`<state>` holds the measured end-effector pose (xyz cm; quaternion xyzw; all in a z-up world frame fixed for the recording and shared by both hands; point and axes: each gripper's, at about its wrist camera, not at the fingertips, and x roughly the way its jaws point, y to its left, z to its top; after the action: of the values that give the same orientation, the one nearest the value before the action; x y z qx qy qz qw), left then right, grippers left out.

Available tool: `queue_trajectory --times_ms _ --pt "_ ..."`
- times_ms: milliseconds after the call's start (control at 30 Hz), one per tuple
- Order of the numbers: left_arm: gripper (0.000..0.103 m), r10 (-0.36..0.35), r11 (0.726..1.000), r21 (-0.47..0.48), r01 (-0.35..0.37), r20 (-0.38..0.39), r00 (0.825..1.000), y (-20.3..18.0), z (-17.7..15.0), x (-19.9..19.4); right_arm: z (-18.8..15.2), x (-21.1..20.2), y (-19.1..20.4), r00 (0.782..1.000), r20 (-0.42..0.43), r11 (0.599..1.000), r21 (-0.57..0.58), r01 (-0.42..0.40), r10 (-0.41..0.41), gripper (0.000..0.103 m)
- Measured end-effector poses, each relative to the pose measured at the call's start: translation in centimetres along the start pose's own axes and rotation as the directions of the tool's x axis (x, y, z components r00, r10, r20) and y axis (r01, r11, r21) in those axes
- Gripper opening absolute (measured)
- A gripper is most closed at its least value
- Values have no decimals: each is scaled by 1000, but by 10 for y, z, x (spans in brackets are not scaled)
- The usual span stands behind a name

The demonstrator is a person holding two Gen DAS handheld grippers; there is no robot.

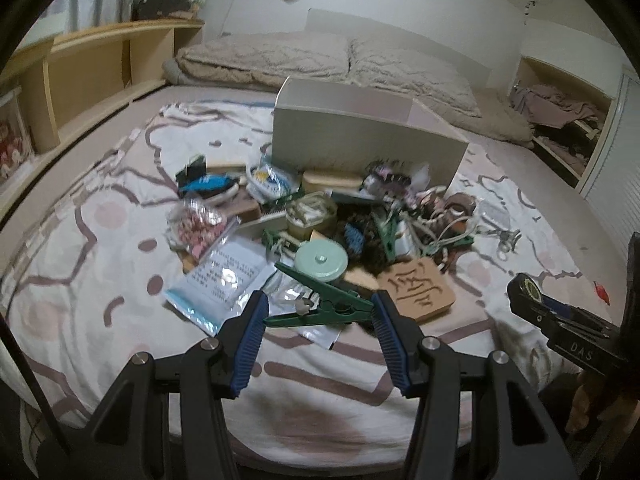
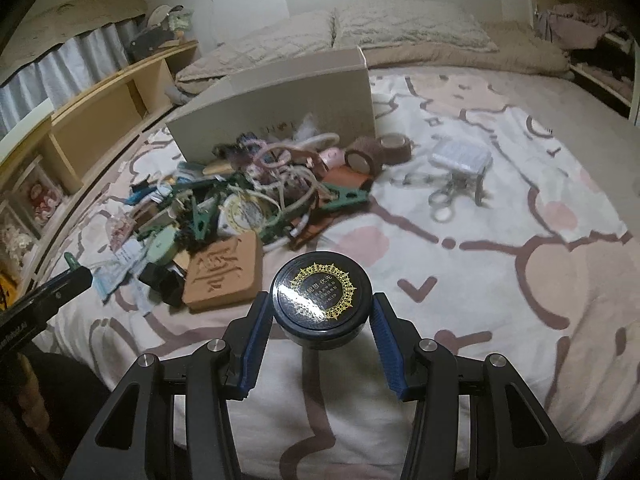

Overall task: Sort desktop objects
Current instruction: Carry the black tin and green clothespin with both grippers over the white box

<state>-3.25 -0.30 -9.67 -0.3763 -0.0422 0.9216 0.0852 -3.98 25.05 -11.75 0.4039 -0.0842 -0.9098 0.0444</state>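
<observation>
- A bed [image 1: 80, 240] covered by a white sheet with pink and brown shapes carries a heap of small objects near its middle.
- The left gripper [image 1: 318, 312] has its blue-padded jaws closed on a green clothes peg [image 1: 320, 304], which lies crosswise between them, raised above the near edge of the heap.
- The right gripper [image 2: 318, 312] has its jaws closed on the sides of a round black jar [image 2: 318, 300] with a gold pattern on its lid, held above the sheet toward the near edge of the bed.
- In the left wrist view, the right gripper and its jar show at the right edge.
- A pale cardboard box [image 1: 360, 136] stands upright at the far side of the heap, toward the pillows [image 1: 280, 56] at the head of the bed.
- A brown square tile [image 1: 416, 288] with a carved character lies at the near edge of the heap, just beside a pale green round lid [image 1: 322, 262].
- A white printed packet [image 1: 220, 276] lies at the heap's near left side.
- Two rolls of brown tape [image 2: 376, 152] sit at the box's right corner.
- A clear packet [image 2: 460, 158] and metal rings [image 2: 444, 200] lie apart from the heap, toward the right side of the bed.
- A wooden shelf [image 1: 100, 68] runs along the bed's left edge.
</observation>
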Motion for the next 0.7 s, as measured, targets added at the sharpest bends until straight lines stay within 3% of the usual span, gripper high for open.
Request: queue_trajectory --times_ms 433,700 --pt "53 -20 999 33 18 66 998 -13 39 -34 37 -55 17 991 132 998 -62 -16 24 50" --pt "53 -13 996 86 4 97 995 -26 70 -47 56 -61 29 986 164 995 -98 -25 41 50"
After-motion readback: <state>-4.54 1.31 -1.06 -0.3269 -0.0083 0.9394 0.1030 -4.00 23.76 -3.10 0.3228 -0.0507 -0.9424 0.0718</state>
